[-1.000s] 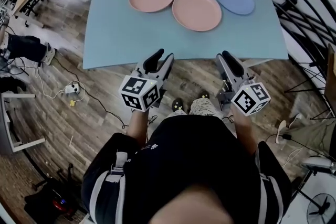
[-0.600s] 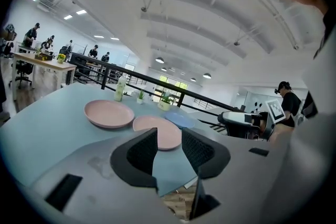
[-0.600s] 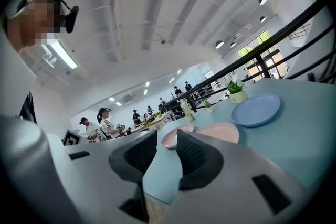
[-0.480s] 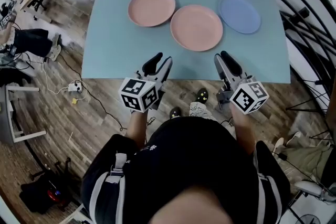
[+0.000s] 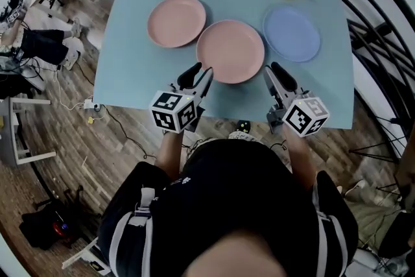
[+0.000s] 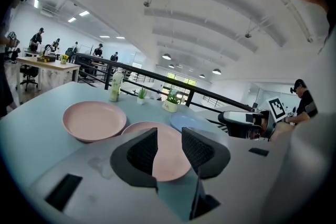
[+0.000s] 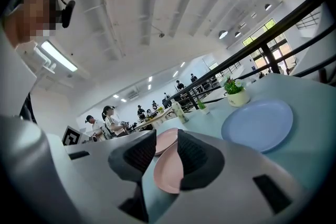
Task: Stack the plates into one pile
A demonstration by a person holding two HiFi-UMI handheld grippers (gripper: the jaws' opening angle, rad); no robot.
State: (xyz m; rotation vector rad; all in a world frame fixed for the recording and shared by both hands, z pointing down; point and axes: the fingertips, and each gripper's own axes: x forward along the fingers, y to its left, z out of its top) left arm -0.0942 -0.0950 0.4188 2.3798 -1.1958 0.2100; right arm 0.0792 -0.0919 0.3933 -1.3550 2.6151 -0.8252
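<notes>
plates: left pink plate (image 5: 176, 21), middle pink plate (image 5: 230, 50), blue plate (image 5: 292, 34) side by side on table (image 5: 130, 68), none stacked | left gripper (image 5: 198, 72): jaws apart, empty, near middle pink plate's rim | right gripper (image 5: 273, 71): jaws apart, empty, over table's near edge | judged: both open, ready for a first pickup

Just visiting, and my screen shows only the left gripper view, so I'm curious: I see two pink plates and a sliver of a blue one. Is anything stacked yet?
Observer: No. The head view shows the left pink plate, middle pink plate and blue plate side by side, none on another.
Visitor: Is the other hand-held gripper holding anything?
Observer: No. Its own view shows the right hand-held gripper with jaws apart, nothing between them.
Visitor: Where's mine?
Observer: From above, the left hand-held gripper hovers over the near edge of the table.
</notes>
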